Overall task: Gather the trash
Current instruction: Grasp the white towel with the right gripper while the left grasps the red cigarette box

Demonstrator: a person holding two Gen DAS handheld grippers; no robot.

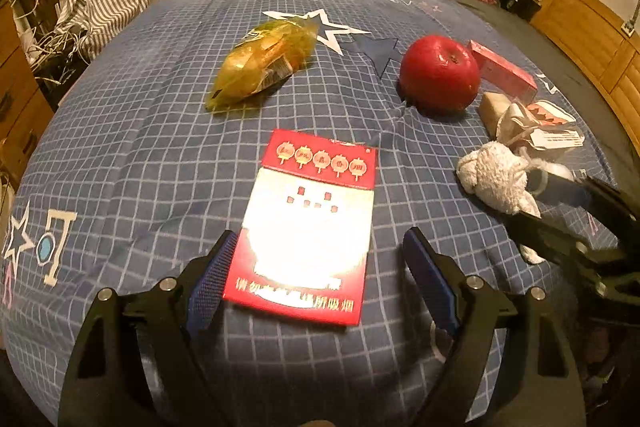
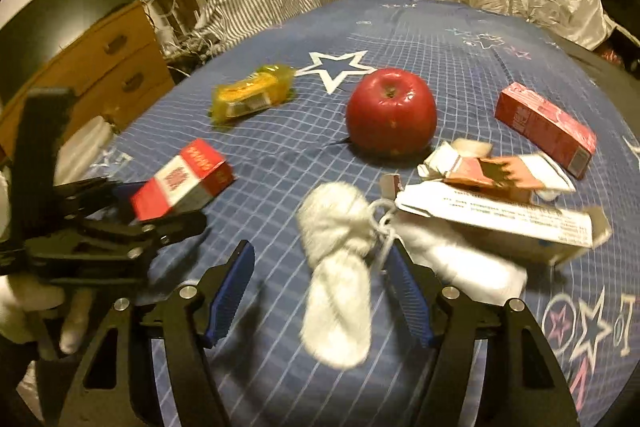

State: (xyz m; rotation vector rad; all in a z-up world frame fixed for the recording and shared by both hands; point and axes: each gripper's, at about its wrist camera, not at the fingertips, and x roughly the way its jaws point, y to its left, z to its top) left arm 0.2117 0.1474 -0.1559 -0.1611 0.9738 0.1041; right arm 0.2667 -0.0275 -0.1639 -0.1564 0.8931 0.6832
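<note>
Both fingers (image 1: 316, 267) (image 2: 320, 291) spread, one red pack (image 1: 308, 223), seemingly one white sock (image 2: 340, 267) between them.

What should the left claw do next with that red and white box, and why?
Probably close. The left gripper stands open with its pads on either side of the red and white box, not yet pressing it, so squeezing would secure it for lifting.

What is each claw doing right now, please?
Left claw: open, either side of the red and white cigarette pack, not gripping it.
Right claw: open around the white cloth, not pressing it.
</note>
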